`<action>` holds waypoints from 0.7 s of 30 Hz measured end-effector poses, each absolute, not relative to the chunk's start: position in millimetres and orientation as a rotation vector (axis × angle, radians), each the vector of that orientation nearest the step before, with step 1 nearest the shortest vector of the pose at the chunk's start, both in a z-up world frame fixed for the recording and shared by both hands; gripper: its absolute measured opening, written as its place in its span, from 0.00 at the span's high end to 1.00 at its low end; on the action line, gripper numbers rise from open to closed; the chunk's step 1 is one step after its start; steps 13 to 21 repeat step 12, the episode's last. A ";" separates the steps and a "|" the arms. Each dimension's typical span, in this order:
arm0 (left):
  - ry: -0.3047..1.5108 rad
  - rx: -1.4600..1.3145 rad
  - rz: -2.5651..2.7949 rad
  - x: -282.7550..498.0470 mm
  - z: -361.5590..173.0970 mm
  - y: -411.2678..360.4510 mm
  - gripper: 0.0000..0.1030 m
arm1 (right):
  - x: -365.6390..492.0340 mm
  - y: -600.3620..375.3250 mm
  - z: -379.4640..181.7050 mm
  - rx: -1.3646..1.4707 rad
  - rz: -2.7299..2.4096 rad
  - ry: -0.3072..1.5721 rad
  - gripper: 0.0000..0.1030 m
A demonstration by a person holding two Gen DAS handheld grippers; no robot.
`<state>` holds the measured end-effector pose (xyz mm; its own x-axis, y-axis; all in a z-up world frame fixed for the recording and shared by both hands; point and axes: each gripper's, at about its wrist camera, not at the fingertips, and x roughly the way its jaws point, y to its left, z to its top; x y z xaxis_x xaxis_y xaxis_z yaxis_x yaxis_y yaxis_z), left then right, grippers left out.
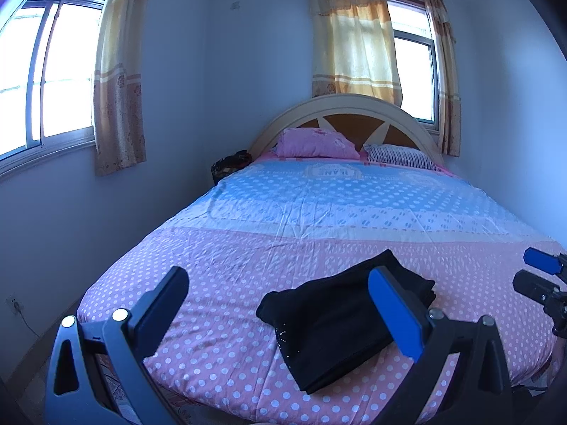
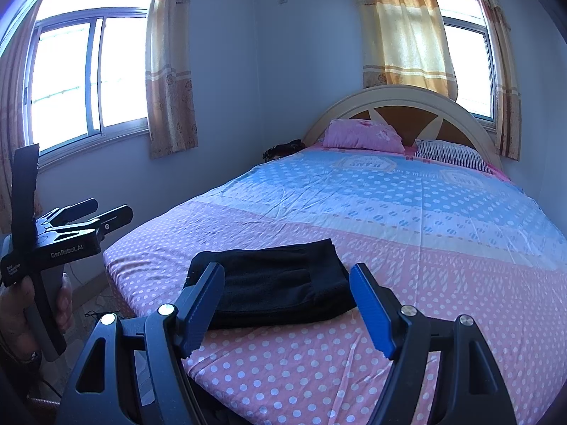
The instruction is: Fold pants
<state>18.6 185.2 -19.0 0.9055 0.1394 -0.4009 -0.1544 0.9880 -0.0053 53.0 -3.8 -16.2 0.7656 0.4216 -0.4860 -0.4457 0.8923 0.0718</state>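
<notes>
both sets of fingers stand spread wide with nothing between them, held above the foot of the bed [image 1: 319, 205]. left gripper [image 1: 280, 304] points forward along the bed, its left finger [image 1: 166, 297] dark over the dotted pink cover and its right finger [image 1: 393, 315] showing a blue pad in front of the pants [image 1: 340, 322]. right gripper [image 2: 287, 308] is posed the same way, level and aimed toward the headboard [image 2: 407, 95], its two blue-padded fingers [image 2: 372, 311] framing the pants from the near side without touching them. the pants lie folded into a compact black bundle, flat on the pink dotted part of the cover near the foot end, a few small sparkles showing at one corner. in the right wrist view the left gripper appears at the far left, off the side of the bed, gripped by a hand [image 2: 21, 304] around its handle, fingers tilted up and away. in the left wrist view the right gripper shows only as a blue tip at the right edge. a pink pillow [image 1: 319, 143] and a striped pillow [image 1: 400, 156] rest against the headboard.
</notes>
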 end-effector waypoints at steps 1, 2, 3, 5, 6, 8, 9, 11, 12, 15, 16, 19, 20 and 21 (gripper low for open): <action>0.414 -0.038 0.152 19.4 -19.5 185.6 0.00 | 53.0 -3.5 -16.3 -0.050 0.471 0.517 0.28; 0.416 -0.037 0.150 20.1 -20.0 185.2 0.00 | 53.0 -3.5 -16.8 -0.051 0.472 0.519 0.28; 0.419 -0.032 0.151 20.5 -21.2 184.6 0.00 | 53.2 -3.6 -17.4 -0.052 0.472 0.520 0.28; 0.423 -0.025 0.160 21.1 -23.4 183.7 0.00 | 53.3 -2.8 -18.3 -0.053 0.472 0.524 0.28; 0.426 -0.023 0.159 21.8 -25.7 183.6 0.00 | 53.3 -2.5 -18.5 -0.054 0.473 0.525 0.28; 0.432 -0.020 0.160 22.1 -27.7 182.9 0.00 | 53.4 -2.2 -19.2 -0.057 0.472 0.527 0.28; 0.434 -0.020 0.157 22.7 -29.1 182.7 0.00 | 52.9 -2.3 -19.8 -0.057 0.472 0.528 0.28; 0.434 -0.015 0.151 23.1 -30.6 181.7 0.00 | 52.3 -3.6 -20.8 -0.055 0.471 0.529 0.28; 0.435 -0.010 0.147 23.5 -31.2 180.7 0.00 | 52.3 -5.0 -21.3 -0.053 0.470 0.530 0.28; 0.435 -0.010 0.147 23.5 -31.2 180.7 0.00 | 52.3 -5.0 -21.3 -0.053 0.470 0.530 0.28; 0.435 -0.010 0.147 23.5 -31.2 180.7 0.00 | 52.3 -5.0 -21.3 -0.053 0.470 0.530 0.28; 0.435 -0.010 0.147 23.5 -31.2 180.7 0.00 | 52.3 -5.0 -21.3 -0.053 0.470 0.530 0.28; 0.435 -0.010 0.147 23.5 -31.2 180.7 0.00 | 52.3 -5.0 -21.3 -0.053 0.470 0.530 0.28; 0.435 -0.010 0.147 23.5 -31.2 180.7 0.00 | 52.3 -5.0 -21.3 -0.053 0.470 0.530 0.28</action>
